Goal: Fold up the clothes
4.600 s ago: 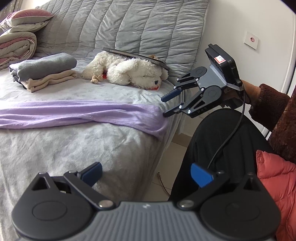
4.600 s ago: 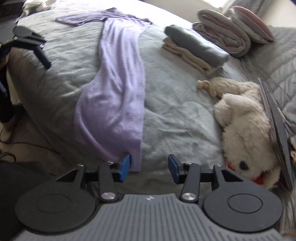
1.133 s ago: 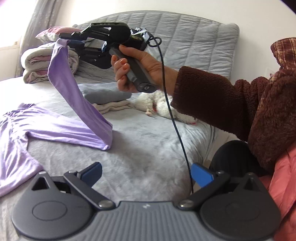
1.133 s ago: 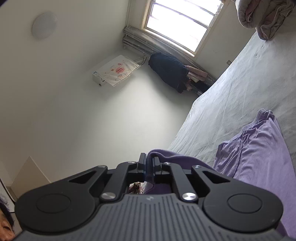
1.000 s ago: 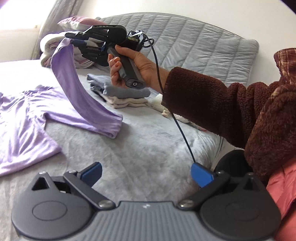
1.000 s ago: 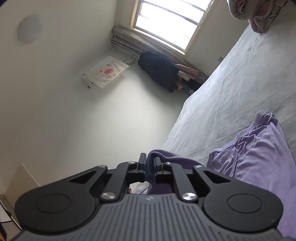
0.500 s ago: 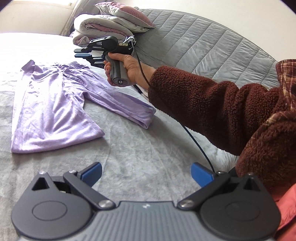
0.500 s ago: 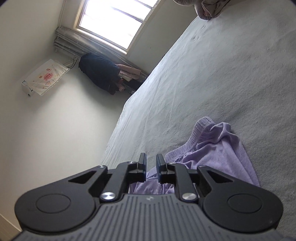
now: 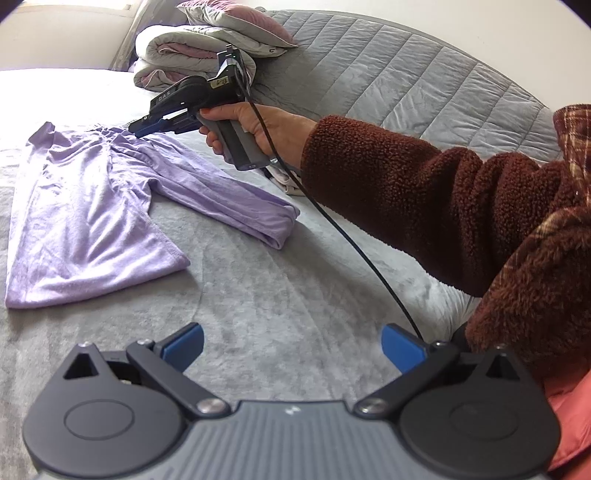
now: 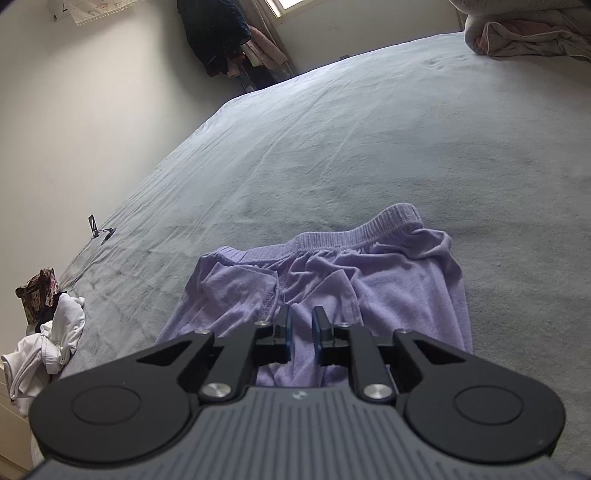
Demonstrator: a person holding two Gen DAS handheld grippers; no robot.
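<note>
Right tongs [image 10: 299, 332] slightly parted, empty, above lilac trousers [image 10: 332, 273]; left tongs [image 9: 291, 345] spread; loosely laid leg risks bunching.

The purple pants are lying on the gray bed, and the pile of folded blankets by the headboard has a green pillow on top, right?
Almost. The purple pants do lie on the gray bed, and folded blankets sit by the headboard, but the pillow on top is pink with a gray edge, not green. The left wrist view shows it.

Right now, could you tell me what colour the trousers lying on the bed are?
Light purple, a plain lilac; the trousers show best in the left wrist view.
</note>
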